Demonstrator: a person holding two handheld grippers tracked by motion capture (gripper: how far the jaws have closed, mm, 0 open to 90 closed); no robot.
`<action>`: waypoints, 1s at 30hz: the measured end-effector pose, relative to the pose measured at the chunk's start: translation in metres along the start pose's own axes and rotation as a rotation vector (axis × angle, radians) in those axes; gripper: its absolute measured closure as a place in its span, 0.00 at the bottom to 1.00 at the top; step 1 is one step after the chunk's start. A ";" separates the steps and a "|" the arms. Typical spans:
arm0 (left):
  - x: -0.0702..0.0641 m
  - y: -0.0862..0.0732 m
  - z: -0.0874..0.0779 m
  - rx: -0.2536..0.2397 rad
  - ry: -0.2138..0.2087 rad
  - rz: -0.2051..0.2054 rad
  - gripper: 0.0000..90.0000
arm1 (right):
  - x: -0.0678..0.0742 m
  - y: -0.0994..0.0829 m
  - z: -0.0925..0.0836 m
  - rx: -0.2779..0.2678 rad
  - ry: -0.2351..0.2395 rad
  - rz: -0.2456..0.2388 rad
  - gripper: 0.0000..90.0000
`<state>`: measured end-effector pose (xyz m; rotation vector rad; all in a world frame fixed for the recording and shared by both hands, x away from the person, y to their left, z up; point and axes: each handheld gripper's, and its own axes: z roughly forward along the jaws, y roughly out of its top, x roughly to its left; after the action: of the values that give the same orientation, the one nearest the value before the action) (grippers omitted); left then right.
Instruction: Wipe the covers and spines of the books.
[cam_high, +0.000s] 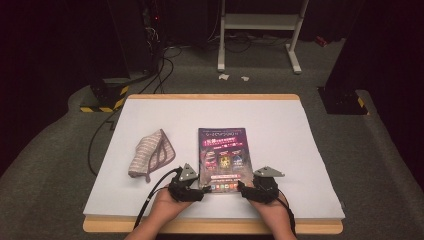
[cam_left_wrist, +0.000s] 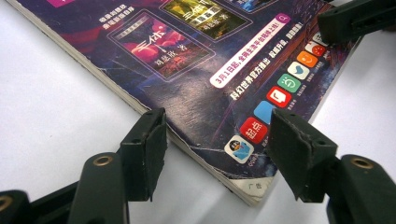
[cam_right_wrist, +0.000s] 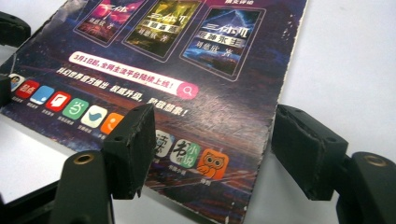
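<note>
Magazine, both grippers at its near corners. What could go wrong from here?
1. Both the left gripper and the right gripper are open astride the near corners of the magazine. Closing there may catch just the cover and crease it.
2. The left near corner is already frayed and cracked, so a pinch could tear it.
3. It lies flat on the white table; a lower jaw may push it away instead of sliding under.
</note>
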<state>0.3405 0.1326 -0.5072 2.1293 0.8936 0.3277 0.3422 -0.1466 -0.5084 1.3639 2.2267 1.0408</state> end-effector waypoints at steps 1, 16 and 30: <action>0.000 0.000 0.000 0.000 0.000 0.000 0.42 | 0.001 0.000 0.000 0.001 -0.003 0.000 0.33; -0.002 0.000 0.001 -0.004 0.011 0.003 0.43 | 0.000 0.000 -0.001 -0.016 -0.009 0.031 0.38; -0.002 0.000 0.001 -0.003 0.015 0.006 0.43 | 0.001 0.001 0.000 -0.018 -0.015 0.017 0.34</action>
<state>0.3393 0.1304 -0.5072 2.1293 0.8949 0.3479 0.3427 -0.1449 -0.5075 1.3808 2.1937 1.0500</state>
